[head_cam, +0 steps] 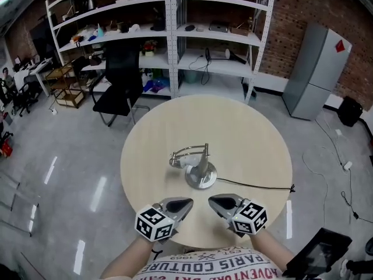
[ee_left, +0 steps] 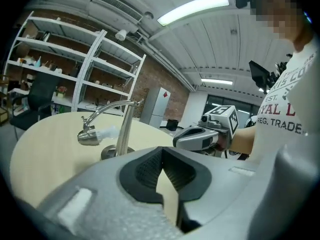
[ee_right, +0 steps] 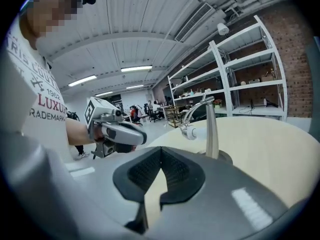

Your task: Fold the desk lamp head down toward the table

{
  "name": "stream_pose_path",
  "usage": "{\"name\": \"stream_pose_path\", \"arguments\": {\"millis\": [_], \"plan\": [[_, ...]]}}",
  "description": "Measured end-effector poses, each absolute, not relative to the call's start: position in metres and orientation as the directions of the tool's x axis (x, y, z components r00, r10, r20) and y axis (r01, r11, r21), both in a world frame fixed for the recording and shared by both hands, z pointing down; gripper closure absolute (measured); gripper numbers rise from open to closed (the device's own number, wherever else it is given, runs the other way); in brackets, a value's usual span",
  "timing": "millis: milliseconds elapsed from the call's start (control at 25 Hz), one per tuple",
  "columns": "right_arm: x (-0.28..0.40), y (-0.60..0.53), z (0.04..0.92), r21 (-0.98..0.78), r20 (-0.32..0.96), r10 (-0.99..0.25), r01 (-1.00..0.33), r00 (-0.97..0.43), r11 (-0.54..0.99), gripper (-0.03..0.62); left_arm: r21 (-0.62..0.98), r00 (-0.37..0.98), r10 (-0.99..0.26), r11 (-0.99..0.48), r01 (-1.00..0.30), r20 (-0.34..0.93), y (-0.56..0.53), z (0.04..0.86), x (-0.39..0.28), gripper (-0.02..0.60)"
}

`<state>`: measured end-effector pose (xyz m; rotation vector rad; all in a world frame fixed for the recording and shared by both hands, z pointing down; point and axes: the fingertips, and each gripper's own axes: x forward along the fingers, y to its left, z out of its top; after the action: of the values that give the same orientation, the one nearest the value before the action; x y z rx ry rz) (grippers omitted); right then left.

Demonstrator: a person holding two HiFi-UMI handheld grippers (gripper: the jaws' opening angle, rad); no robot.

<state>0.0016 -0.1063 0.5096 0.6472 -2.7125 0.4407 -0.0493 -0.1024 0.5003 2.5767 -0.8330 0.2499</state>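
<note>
The lamp (head_cam: 199, 167) stands near the middle of the round table (head_cam: 250, 133), with its head (head_cam: 178, 161) hanging low at the end of a curved arm, left of the upright stem. Bare wood lies all round it: a wide band toward the far edge, about as much on the right, and a narrower strip between the base (head_cam: 201, 178) and the two grippers. Only the cord (head_cam: 256, 186) crosses that space, running from the base to the right rim.

The left gripper (head_cam: 187, 202) and the right gripper (head_cam: 213, 200) hover side by side over the near edge, tips turned in toward each other with a gap between them, both apart from the lamp. Each has its jaws closed together on nothing (in each gripper's own view the pads meet at the tips, and only tabletop shows in the wedge behind them).

Open grey floor (head_cam: 76, 174) lies to the left and right of the table. A black chair (head_cam: 119, 83) and white shelves (head_cam: 175, 45) stand past the far edge, with a grey cabinet (head_cam: 317, 69) off to the far right.

The hands are hidden behind the marker cubes, and the forearms are cut off at the bottom of the head view. From above I cannot tell whether the head touches the wood; the left gripper view shows it just clear. The items on the shelves are too small to name, and a dark object (head_cam: 317, 255) at the lower right corner is cut by the frame
</note>
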Motion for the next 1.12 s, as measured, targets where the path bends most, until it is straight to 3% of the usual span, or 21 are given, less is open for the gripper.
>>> {"name": "stream_pose_path", "arguments": {"millis": [280, 1120], "plan": [[0.016, -0.059, 0.481, -0.13, 0.363, -0.377, -0.447, -0.852, 0.885, 0.594, 0.222, 0.786, -0.519, -0.768, -0.601, 0.335, -0.046, 0.468, -0.019, 0.583], [0.04, -0.004, 0.467, -0.107, 0.331, -0.419, -0.475, -0.845, 0.873, 0.592, 0.196, 0.782, -0.544, -0.767, -0.611, 0.305, 0.008, 0.462, 0.004, 0.583]]}}
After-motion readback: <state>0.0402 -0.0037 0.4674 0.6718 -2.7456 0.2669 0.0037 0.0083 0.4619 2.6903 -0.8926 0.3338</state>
